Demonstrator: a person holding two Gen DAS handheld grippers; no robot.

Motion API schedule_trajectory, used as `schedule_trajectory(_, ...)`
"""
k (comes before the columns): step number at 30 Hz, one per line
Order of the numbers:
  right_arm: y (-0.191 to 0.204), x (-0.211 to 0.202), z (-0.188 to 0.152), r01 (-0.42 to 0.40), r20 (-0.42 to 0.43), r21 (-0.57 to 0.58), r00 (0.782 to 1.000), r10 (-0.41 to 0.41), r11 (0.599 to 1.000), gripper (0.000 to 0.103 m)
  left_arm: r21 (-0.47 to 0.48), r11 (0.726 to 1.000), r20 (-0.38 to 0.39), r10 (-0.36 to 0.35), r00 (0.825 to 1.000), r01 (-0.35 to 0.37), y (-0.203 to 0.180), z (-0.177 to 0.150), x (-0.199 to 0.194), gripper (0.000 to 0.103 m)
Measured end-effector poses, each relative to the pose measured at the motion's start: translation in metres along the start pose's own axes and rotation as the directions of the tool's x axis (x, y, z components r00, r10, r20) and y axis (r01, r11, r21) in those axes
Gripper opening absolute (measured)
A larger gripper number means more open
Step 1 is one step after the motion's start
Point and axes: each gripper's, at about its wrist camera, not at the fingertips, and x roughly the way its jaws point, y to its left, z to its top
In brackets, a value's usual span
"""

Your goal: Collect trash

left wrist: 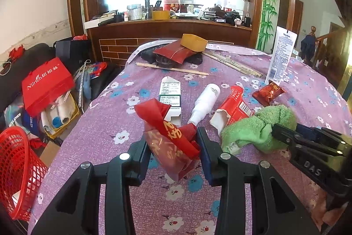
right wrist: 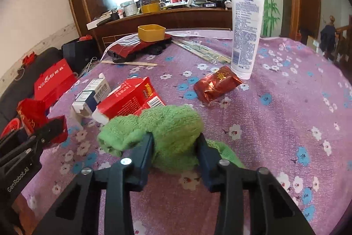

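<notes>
The bench (left wrist: 136, 191), under a purple flowered cloth, carries the litter; a red mesh basket (left wrist: 15, 171) stands off its left edge, low and near the left hand-held gripper (left wrist: 173, 153), and looks to be where trash belongs.

A green towel (right wrist: 162, 127) lies bunched at the near right. The right hand-held gripper (right wrist: 175, 149) is clamped on its near fold, fingers narrowed into the pile. Touching the towel's far side is a torn red carton (right wrist: 129, 100), with a white box (left wrist: 170, 98) and a white bottle (left wrist: 204, 102) beside it. A tall lotion tube (right wrist: 246, 34) stands upright farther back, a red foil packet (right wrist: 216, 84) just in front of it.

The left hand-held gripper holds a crumpled red wrapper (left wrist: 171, 140) between its pads, lifted clear of the cloth, part of it hanging below the fingers.

The step in hand seems to be carrying that wrapper to the basket. To do it well, keep the squeeze firm, since thin film slips; swing left and down over the basket's mouth; open only once the dangling part is past the rim. The film may cling to a pad, so open wide. The right side should stay put, so the towel does not drag the carton along.
</notes>
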Motion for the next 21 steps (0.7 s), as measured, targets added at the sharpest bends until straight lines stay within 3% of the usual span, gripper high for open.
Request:
schedule_trajectory(4, -0.001, -0.021, 0.000, -0.040, 0.053, 0.047, 0.998, 0.038, 0.998, 0.034, 0.006, 1.000, 0.003, 0.021, 1.000, -0.021, 0.000, -0.001, 0.000, 0.039)
schedule_trajectory(10, -0.005, -0.064, 0.004, -0.021, 0.207, 0.101, 0.978, 0.000, 0.995, 0.034, 0.008, 0.999, 0.005, 0.035, 0.999, -0.035, -0.001, 0.000, 0.002, 0.039)
schedule_trajectory(21, -0.005, -0.076, 0.005, -0.049, 0.235, 0.123, 0.972, 0.019, 0.991, 0.034, 0.020, 0.998, 0.023, 0.054, 0.998, -0.054, -0.003, -0.002, -0.001, 0.039)
